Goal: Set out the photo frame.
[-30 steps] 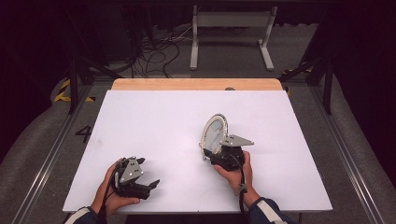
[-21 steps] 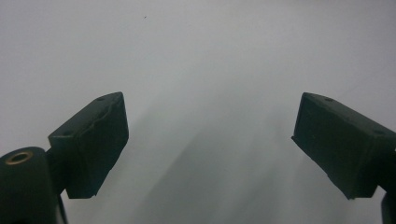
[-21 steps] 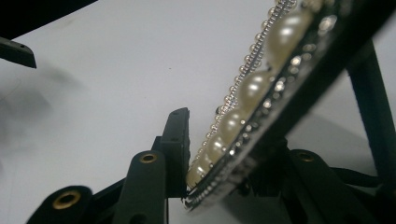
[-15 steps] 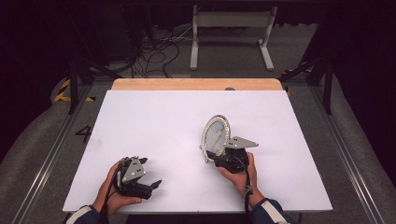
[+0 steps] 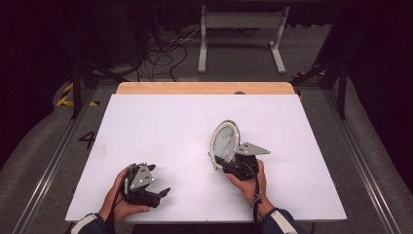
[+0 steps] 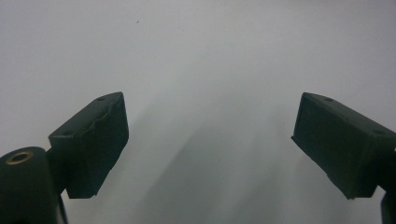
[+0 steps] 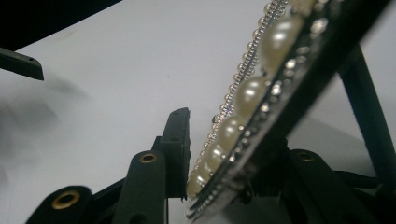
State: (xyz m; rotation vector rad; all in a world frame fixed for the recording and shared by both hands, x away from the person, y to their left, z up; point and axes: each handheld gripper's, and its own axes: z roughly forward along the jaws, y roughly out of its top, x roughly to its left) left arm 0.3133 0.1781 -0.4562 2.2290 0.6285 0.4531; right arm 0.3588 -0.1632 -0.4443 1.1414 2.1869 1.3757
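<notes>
The right hand-held gripper (image 5: 233,161) grasps the lower edge of an oval picture frame (image 5: 225,140) with a pearl rim, holding it upright on the white worktop (image 5: 160,122), right of centre. In the right gripper view the frame's (image 7: 261,107) edge sits clamped between the jaws. The left hand-held gripper (image 5: 163,192) rests released near the worktop's front left, well apart from the frame.

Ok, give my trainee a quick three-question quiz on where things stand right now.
1. True or false: the left tool has its jaws apart with nothing between them.
2. Which tool grips the pearl-rimmed oval frame: A left, B right?
3. Does the frame lie flat on the white table or stand on edge?

Key: 1 true. 2 B. 3 On edge, tilted, gripped at its lower rim.
</notes>
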